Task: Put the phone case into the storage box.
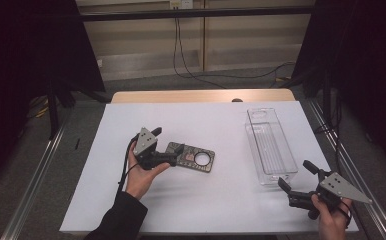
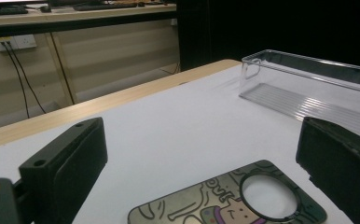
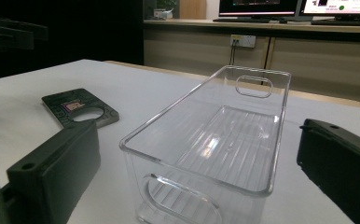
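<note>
The left tongs are spread wide with nothing between the jaws; in the left gripper view the two black jaws stand far apart on either side of the near end of a flat dark card printed with a cartoon drawing and pierced by one round hole, and whether they touch it cannot be told. In the high view the one card lies flat on the white surface, with the left tongs at its left end and the left hand below them, a dark sleeve behind. The right tongs are likewise wide open and hold nothing; they hover just off the near end of the one clear plastic bin, which stands upright and empty well to the right of the card, its long side running away from the person. In the right gripper view the bin sits between the two jaws but apart from both, showing two oval handle cut-outs, one at each short end, and a ribbed floor; the card lies beyond it to the left. The right hand grips its tool at the surface's near right corner. So there are two tongs, one card and one bin. Behind the surface, two black cables hang down a pale wall.
</note>
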Motion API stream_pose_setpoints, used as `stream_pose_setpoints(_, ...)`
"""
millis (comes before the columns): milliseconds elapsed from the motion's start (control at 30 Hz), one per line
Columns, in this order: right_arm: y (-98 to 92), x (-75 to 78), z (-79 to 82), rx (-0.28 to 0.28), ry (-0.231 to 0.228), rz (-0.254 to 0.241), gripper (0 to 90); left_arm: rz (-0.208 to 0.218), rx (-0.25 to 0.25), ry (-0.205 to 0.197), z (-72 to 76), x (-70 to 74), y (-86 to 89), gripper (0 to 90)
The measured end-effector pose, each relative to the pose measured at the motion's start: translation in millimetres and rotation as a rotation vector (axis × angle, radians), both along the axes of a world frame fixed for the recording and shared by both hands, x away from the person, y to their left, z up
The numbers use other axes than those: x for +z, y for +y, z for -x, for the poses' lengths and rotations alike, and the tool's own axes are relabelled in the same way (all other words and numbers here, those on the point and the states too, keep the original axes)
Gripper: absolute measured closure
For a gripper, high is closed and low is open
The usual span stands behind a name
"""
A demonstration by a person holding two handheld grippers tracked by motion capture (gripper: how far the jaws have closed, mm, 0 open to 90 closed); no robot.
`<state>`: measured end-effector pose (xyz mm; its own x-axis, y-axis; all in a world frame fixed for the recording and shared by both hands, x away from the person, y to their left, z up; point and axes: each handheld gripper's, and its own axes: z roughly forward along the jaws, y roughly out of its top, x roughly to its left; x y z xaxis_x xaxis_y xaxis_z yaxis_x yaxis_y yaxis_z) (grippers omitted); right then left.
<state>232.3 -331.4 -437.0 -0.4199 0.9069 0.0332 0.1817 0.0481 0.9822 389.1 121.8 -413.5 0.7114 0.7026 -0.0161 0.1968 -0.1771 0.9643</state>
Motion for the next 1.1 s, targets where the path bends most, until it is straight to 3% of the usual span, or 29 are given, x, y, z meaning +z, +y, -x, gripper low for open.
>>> stream_pose_setpoints(67, 0.0, 0.0, 0.0, 0.003, 0.000, 0.000, 0.0, 0.018, -0.007, 0.008, -4.0, 0.5, -1.2, 1.5)
stream_pose_setpoints(167, -0.2, -0.1, 0.0, 0.005, 0.000, -0.002, 0.0, 0.026, -0.002, -0.026, -10.6, 2.8, -4.5, 0.7)
stream_pose_setpoints(267, -0.2, 0.0, 0.2, 0.006, -0.002, 0.000, 0.0, 0.005, -0.007, -0.041, -17.0, 5.0, -7.5, 1.3)
stream_pose_setpoints(367, -0.5, -0.1, 0.3, 0.004, 0.001, -0.001, 0.0, 0.027, -0.005, -0.047, -23.7, 8.1, -12.7, 2.5)
stream_pose_setpoints(567, -0.6, 0.1, 0.8, 0.008, -0.003, -0.003, 0.0, 0.020, 0.020, -0.048, -31.5, 5.9, -18.0, 2.1)
stream_pose_setpoints(633, -0.6, 0.1, 0.8, 0.008, -0.003, -0.003, 0.0, 0.004, 0.020, -0.054, -34.3, 4.8, -19.3, 4.0)
stream_pose_setpoints(767, -0.6, 0.0, 0.6, 0.011, -0.003, 0.001, 0.0, 0.026, 0.023, -0.058, -40.7, 5.3, -21.0, 6.2)
stream_pose_setpoints(867, -0.5, -0.2, 0.4, 0.011, -0.002, 0.000, 0.0, 0.015, 0.026, -0.068, -44.0, 5.9, -22.2, 8.4)
stream_pose_setpoints(1100, -0.9, -0.2, 0.6, 0.009, 0.000, -0.005, 0.0, -0.004, -0.009, -0.045, -51.8, 5.7, -30.0, 19.4)
